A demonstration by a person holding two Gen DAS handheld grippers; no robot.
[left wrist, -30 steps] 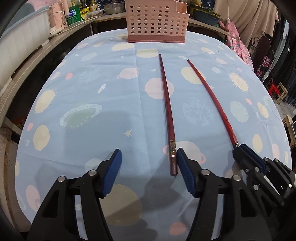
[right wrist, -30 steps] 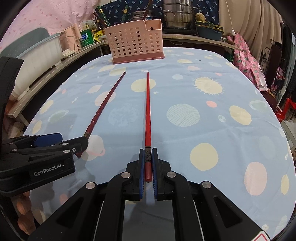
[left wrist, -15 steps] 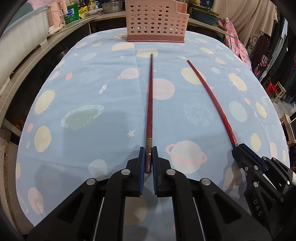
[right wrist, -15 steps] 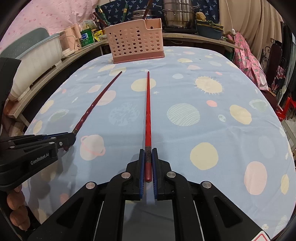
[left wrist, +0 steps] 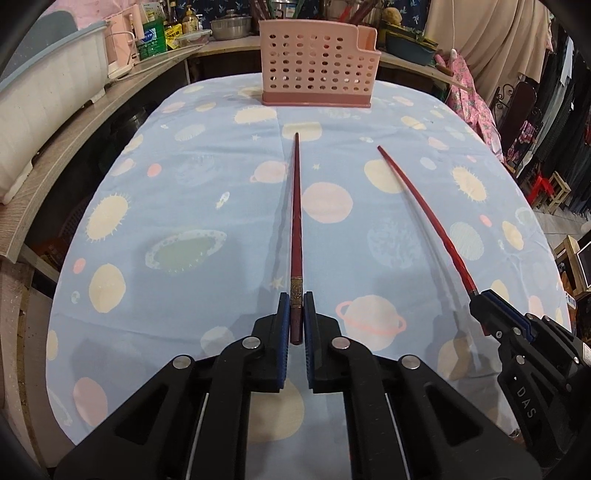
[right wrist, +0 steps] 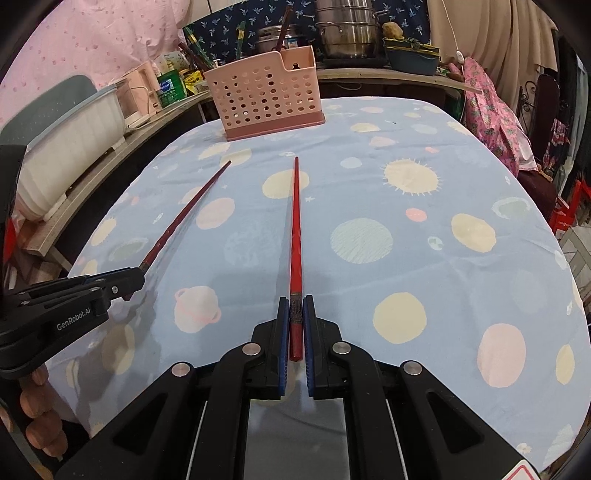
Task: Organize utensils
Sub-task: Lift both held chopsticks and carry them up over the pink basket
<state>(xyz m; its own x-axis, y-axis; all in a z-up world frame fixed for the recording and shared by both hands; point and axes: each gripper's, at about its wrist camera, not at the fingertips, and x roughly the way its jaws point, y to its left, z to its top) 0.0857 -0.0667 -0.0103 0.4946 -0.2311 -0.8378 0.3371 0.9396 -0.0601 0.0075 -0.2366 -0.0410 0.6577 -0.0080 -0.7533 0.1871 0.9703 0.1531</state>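
left gripper (left wrist: 295, 314): I've got it clamped on the thick end of the dark red chopstick (left wrist: 296, 229), tip aimed at the far edge of the table (left wrist: 184, 206).
right gripper (right wrist: 295, 314): clenched on the butt of the bright red chopstick (right wrist: 295, 236), same heading.
pink utensil basket (left wrist: 317, 64): upright at the far edge, well past both tips.
left cam only: right gripper (left wrist: 491, 310) shows at the right edge, side-on, pinching its stick.
right cam only: left gripper (right wrist: 125, 282) shows side-on at the left edge, plus steel pots (right wrist: 347, 29) behind the basket (right wrist: 266, 96).
tablecloth (right wrist: 406, 206): blue, planets and suns.
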